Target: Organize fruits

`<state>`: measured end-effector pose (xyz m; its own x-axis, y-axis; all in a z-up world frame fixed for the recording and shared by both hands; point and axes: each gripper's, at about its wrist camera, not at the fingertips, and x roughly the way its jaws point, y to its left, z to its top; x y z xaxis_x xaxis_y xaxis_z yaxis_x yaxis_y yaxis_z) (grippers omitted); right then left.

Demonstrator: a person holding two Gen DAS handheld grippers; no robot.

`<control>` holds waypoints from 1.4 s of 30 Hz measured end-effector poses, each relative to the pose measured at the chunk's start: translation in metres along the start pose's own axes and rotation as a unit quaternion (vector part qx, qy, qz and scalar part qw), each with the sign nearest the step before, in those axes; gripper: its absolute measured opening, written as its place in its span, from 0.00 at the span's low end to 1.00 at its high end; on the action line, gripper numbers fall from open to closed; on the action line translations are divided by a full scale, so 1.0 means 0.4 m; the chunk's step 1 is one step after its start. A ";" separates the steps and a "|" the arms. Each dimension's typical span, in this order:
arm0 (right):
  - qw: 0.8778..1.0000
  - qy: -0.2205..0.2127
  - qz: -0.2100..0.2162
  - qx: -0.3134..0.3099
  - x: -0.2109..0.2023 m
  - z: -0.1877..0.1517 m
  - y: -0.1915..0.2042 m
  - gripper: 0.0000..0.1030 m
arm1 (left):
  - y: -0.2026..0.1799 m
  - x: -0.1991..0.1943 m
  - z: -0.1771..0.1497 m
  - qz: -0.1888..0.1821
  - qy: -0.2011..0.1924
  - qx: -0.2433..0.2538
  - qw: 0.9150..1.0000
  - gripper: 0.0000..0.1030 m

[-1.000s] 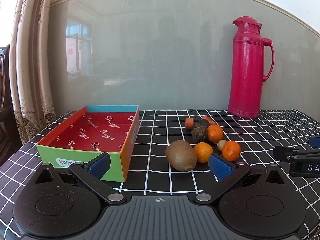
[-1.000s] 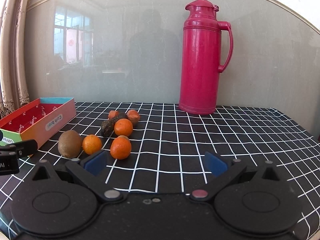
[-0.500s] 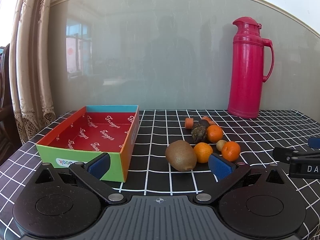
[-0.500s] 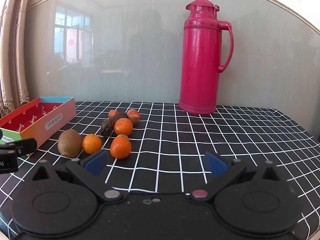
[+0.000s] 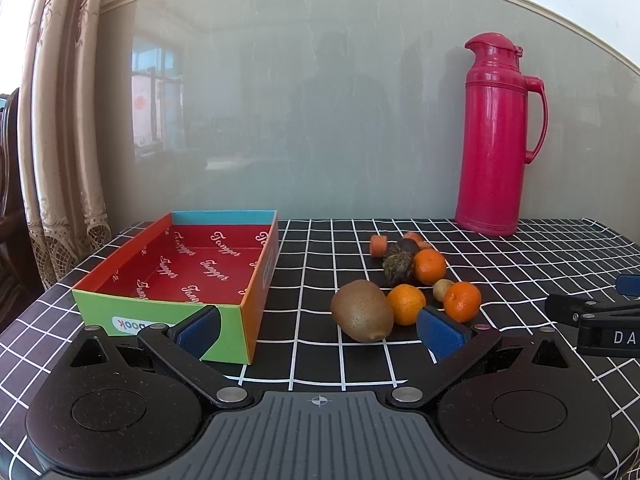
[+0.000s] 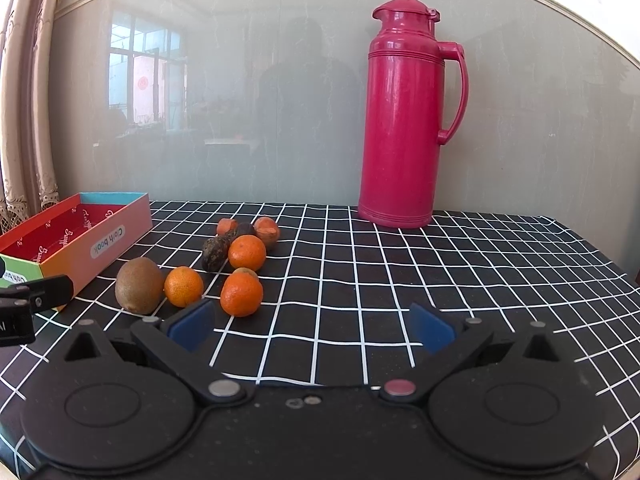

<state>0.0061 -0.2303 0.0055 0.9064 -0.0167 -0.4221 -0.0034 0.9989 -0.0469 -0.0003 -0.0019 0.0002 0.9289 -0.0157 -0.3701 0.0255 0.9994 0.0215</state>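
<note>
- I have the left gripper (image 5: 320, 330) spread wide and holding nothing, low over the table (image 5: 520, 264); the kiwi (image 5: 362, 316) lies just ahead, between its blue pads.
- My right gripper (image 6: 312, 326) is spread wide too, holding nothing, with bare checked cloth between its fingers.
- Taking the kiwi as my landmark: one mandarin (image 5: 406, 304) touches its right side, and a second mandarin (image 5: 462, 301) sits further right.
- Behind the kiwi and to the right, a third mandarin (image 5: 430, 266) sits against a dark wrinkled fruit (image 5: 397, 268), with small orange pieces (image 5: 378, 245) beyond.
- A small tan fruit (image 5: 441, 289) lies between the mandarins.
- Left of the kiwi stands the open box (image 5: 160, 312) with its red lining, nothing in it.
- Far behind the kiwi to the right, a red thermos (image 5: 494, 136) stands upright by the wall.
</note>
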 end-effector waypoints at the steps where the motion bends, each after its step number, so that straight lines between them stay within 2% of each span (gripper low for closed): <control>1: 1.000 0.000 0.000 0.000 0.000 0.000 0.000 1.00 | 0.000 0.000 0.000 0.000 0.000 0.000 1.000 1.00; 21: 1.000 0.000 -0.001 0.000 -0.001 0.001 -0.001 1.00 | 0.001 0.000 -0.001 0.000 0.001 -0.001 1.000 1.00; 28: 1.000 -0.005 -0.011 0.000 -0.003 0.002 -0.008 1.00 | -0.021 0.008 0.008 -0.029 0.009 -0.003 1.000 1.00; 33: 0.999 -0.025 -0.035 0.019 -0.014 0.009 -0.036 1.00 | -0.057 0.015 0.019 -0.033 0.002 -0.001 0.999 1.00; 37: 0.999 -0.016 -0.043 0.026 0.003 0.011 -0.051 1.00 | -0.081 0.030 0.021 -0.026 0.011 0.005 1.000 1.00; 42: 0.998 -0.016 -0.058 0.032 0.017 0.014 -0.076 1.00 | -0.117 0.050 0.020 -0.059 0.019 -0.003 0.998 1.00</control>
<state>0.0147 -0.2604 0.0094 0.9123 -0.1329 -0.3874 0.1291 0.9910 -0.0359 0.0201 -0.0492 -0.0006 0.9050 -0.1316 -0.4045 0.1305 0.9910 -0.0303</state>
